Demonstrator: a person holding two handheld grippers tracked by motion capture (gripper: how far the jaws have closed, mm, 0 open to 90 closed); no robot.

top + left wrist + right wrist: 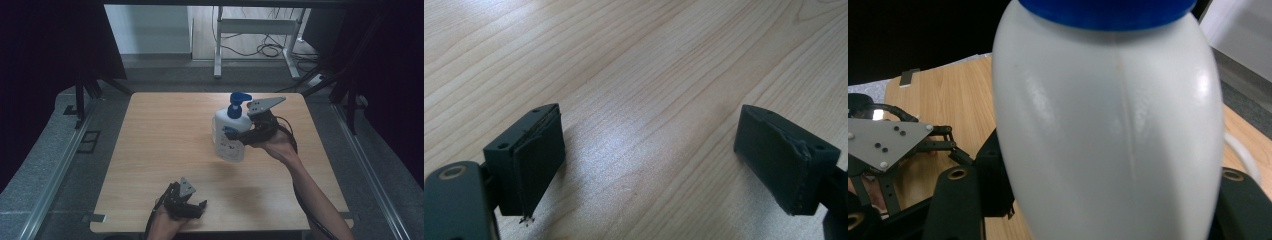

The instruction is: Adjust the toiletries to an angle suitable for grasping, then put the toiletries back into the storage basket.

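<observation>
High view: a wooden table (pixel 165 150) with two hand-held grippers at work. The right gripper (pixel 239 136), with its grey three-cornered plate uppermost and a cable trailing back along the forearm, is clamped on the lower body of a white pump bottle (pixel 229 137) with a blue pump head (pixel 237 103); the bottle stands right of the table's centre, tilted slightly, its base just above the wood with a faint shadow beneath it. The left gripper (pixel 196 206) lies low at the near edge of the table, in the person's left hand (pixel 165 225), well apart from the bottle. Left gripper view: the two black jaws stand wide, one at each side of the frame, with nothing between them but bare wood grain (pixel 649 100); the pads (pixel 536 160) are worn at their edges. Right gripper view: the white body of the bottle (pixel 1108 135) sits between the jaws, a moulding seam running down its middle and the blue collar (pixel 1108 12) at the top; the black jaws press against its flanks at lower left and lower right. Behind it, at left, the other gripper's grey plate (pixel 883 142) lies on the table.
</observation>
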